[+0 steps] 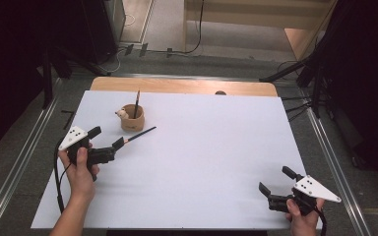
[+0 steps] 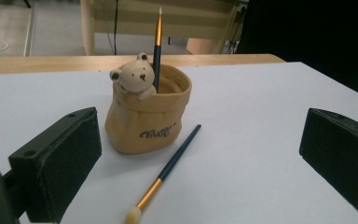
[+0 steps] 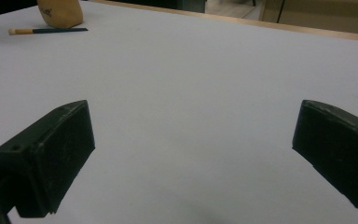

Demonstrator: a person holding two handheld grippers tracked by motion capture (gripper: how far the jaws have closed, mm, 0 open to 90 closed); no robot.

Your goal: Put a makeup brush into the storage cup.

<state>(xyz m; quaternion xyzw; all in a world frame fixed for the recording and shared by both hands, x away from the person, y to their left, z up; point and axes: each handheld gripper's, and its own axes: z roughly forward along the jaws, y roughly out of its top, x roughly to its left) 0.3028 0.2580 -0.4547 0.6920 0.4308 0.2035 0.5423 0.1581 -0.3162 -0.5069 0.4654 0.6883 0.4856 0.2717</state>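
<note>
Left gripper view: gripper (image 2: 200,154) spread around a loose paintbrush (image 2: 165,172).
Brush lies flat on the counter (image 2: 261,102), beside the bear pot (image 2: 147,112); right gripper (image 1: 278,184) spread, empty.

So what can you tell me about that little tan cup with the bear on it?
The small tan bag-shaped holder looks like soft clay or ceramic, with a wrinkled rolled rim and dark cursive lettering on its front. A pale bear head with dark ears and its paws peeks over the rim. It stands upright on the white table sheet. One dark-handled paintbrush stands inside; another dark-handled brush lies on the sheet close beside its base.
</note>
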